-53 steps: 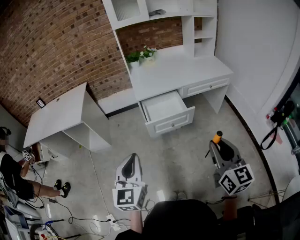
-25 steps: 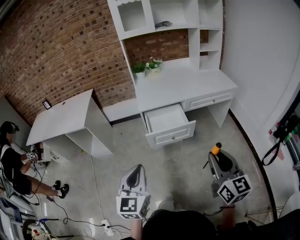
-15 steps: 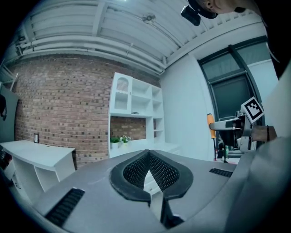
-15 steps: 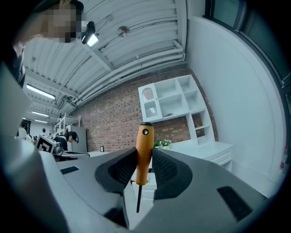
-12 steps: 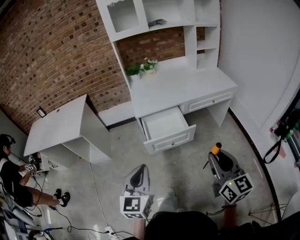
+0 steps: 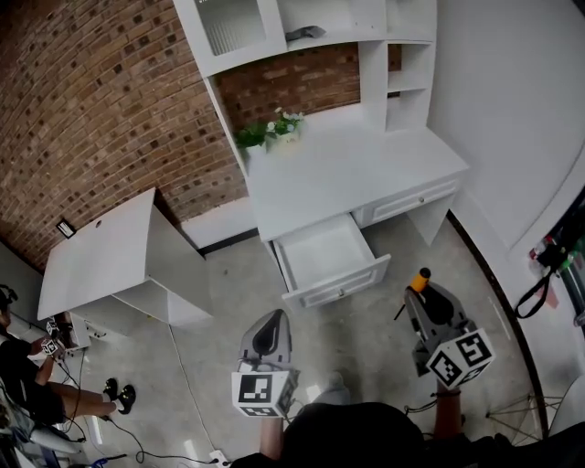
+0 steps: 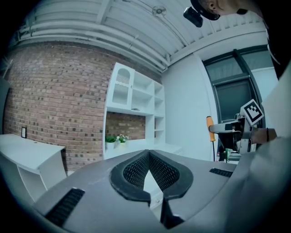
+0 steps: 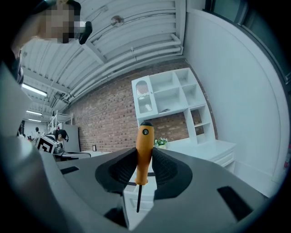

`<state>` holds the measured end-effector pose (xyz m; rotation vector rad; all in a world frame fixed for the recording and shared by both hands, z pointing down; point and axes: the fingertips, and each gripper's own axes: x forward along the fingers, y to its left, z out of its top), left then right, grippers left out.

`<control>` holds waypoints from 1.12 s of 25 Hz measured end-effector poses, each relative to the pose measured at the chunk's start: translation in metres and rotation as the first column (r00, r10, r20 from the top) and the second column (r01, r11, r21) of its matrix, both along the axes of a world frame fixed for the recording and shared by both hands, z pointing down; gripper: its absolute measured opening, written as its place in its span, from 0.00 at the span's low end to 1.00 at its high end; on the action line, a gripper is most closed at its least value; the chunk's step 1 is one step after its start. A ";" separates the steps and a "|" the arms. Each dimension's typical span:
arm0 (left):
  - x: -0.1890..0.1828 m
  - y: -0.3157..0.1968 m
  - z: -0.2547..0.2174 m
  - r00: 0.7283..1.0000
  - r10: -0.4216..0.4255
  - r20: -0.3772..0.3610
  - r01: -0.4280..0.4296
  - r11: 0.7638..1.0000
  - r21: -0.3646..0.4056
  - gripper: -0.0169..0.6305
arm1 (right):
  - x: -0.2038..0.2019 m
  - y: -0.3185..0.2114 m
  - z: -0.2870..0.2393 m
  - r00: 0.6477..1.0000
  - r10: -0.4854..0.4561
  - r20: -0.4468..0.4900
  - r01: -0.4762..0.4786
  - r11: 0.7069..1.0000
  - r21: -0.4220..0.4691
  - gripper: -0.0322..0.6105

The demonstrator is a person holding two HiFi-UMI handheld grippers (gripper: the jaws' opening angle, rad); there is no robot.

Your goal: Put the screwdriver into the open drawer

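Note:
The screwdriver has an orange handle and a thin dark shaft. It stands upright in my right gripper, handle up, with the jaws shut on the handle. The shaft hangs below the pads. The open drawer juts out of the white desk, a little beyond both grippers, and looks empty. My left gripper is at the lower left of the drawer, its tips together with nothing between them. In the left gripper view the screwdriver shows at the right.
A white shelf unit tops the desk, with a small plant on the desktop. A low white side table stands to the left against the brick wall. A seated person and floor cables are at the far lower left.
Both grippers have moved toward the desk, so the open drawer now lies closer in front of them. The screwdriver stays gripped upright in the right gripper.

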<state>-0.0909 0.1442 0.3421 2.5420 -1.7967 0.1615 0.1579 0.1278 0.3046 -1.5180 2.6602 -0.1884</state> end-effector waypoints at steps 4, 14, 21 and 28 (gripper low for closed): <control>-0.011 -0.033 0.002 1.000 0.013 -0.003 -0.013 1.000 -0.007 0.04 | -0.013 -0.030 0.002 1.000 0.001 -0.006 -0.002 1.000 -0.009 0.22; -0.027 -0.085 0.013 0.999 0.042 -0.011 -0.043 0.998 -0.049 0.04 | -0.041 -0.085 0.009 1.000 -0.001 -0.013 0.001 0.999 -0.039 0.22; -0.034 -0.115 0.033 0.999 0.032 -0.023 -0.034 0.994 -0.108 0.04 | -0.052 -0.127 0.022 0.999 -0.028 -0.021 0.026 0.997 -0.076 0.22; -0.041 -0.156 0.058 0.999 -0.013 -0.048 0.004 0.983 -0.182 0.04 | -0.070 -0.186 0.041 0.994 -0.104 -0.035 0.099 0.987 -0.127 0.22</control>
